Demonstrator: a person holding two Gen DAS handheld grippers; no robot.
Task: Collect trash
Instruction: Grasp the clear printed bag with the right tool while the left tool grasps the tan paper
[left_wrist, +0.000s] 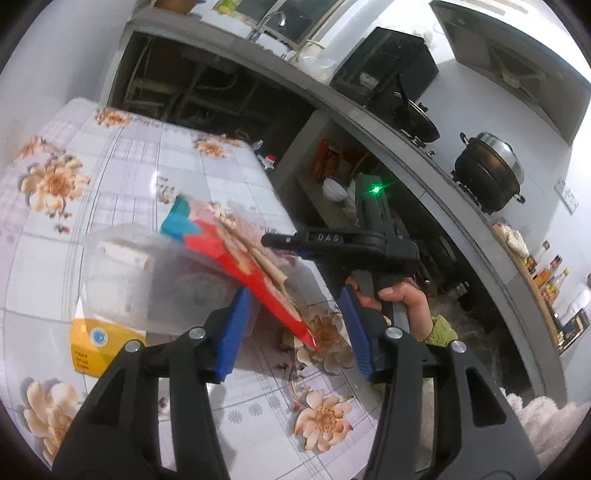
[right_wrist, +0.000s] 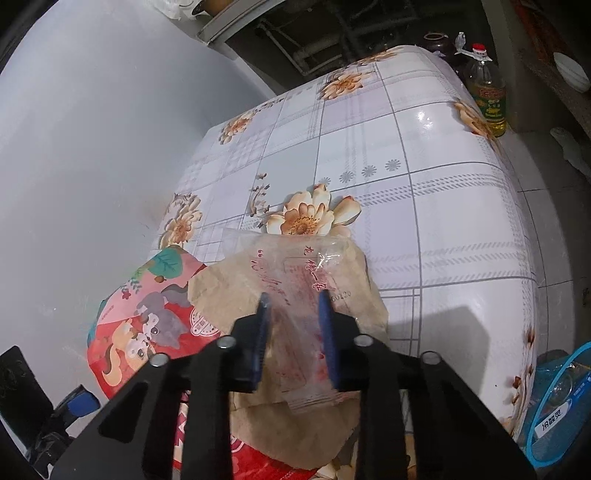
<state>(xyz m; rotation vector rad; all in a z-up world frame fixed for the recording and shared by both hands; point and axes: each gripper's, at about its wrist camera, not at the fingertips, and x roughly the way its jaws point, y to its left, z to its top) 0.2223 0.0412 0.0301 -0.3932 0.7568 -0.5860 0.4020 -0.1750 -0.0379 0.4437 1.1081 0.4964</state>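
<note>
bench (right_wrist: 424, 206) under glossy floral cloth. red printed bag (right_wrist: 144, 325) above its near-left part, brown paper (right_wrist: 236, 291) and clear printed wrapper (right_wrist: 299, 280) stacked on top. right hand-held gripper (right_wrist: 295, 328) partly closed, blue pads (right_wrist: 327, 325) either side of wrapper and paper; firm pinch: cannot tell. left hand-held gripper (left_wrist: 291, 321) wide open, red bag's edge (left_wrist: 236, 266) between pads, untouched. clear container (left_wrist: 147, 280), yellow box (left_wrist: 99, 347) on bench.
</note>
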